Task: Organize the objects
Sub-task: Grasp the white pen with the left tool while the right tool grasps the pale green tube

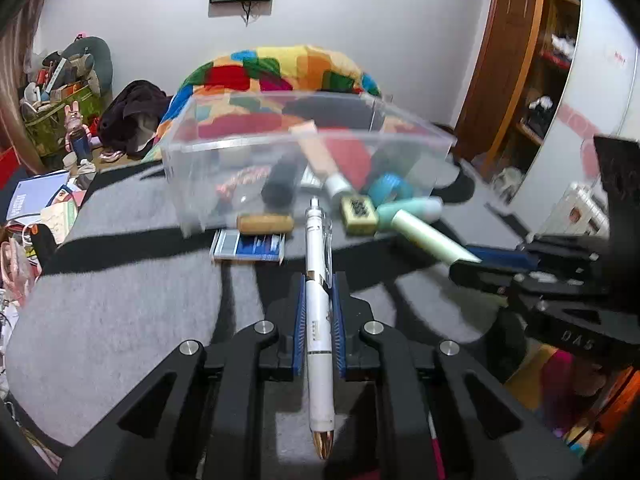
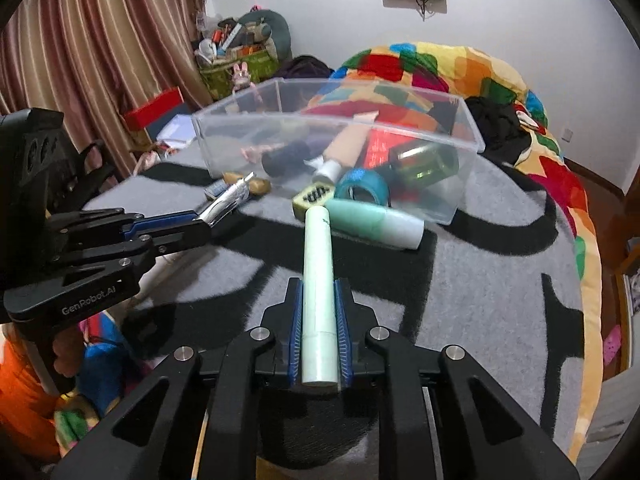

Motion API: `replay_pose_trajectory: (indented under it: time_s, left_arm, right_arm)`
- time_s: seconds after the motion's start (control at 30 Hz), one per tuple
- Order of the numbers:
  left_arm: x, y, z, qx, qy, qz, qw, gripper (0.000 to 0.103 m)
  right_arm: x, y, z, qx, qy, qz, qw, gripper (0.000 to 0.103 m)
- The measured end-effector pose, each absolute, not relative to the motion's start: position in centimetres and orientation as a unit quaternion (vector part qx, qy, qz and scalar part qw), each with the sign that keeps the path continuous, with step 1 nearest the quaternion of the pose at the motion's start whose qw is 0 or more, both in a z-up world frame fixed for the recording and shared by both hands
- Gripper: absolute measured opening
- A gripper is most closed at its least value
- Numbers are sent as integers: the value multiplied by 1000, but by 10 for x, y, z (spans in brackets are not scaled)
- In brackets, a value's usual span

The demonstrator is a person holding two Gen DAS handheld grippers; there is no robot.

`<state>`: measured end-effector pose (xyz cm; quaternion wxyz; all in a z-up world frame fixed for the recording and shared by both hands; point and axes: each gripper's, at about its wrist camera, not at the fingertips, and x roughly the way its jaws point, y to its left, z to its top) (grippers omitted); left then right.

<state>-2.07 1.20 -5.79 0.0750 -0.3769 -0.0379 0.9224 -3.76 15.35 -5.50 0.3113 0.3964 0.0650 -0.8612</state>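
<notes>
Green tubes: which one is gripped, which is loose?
The slim pale green tube is clamped in the right gripper. The fatter mint tube lies loose on the grey blanket beside the clear box.

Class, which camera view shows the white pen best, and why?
The left wrist view: the white pen runs down the middle of the picture, shown whole between the left gripper fingers. The right wrist view shows only its clear front end, small and at an angle, sticking out of that gripper.
</notes>
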Motion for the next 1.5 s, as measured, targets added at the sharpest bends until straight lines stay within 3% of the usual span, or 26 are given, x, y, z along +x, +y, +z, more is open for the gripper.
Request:
replay_pose_trajectory:
  time_s: [0.47,0.9,1.17,1.5]
  left_arm:
    - [-43,2,-12,-326,-53,942,62,10]
    - [-81,-22,10,-333,-87,937,66,10]
    - [-128,-26,-10,-403,-99,906,82,10]
    - [-125,-22,15,-374,-78,921,77,10]
  right_arm:
    - [-72,151,-4,344,3,-887,307,14]
    - [-133,138,-3,377,-26,-879,292,14]
    - [-156,122,-20,415,-19,-861,294,14]
    - [-153,112,-13,404,16,-867,290,15]
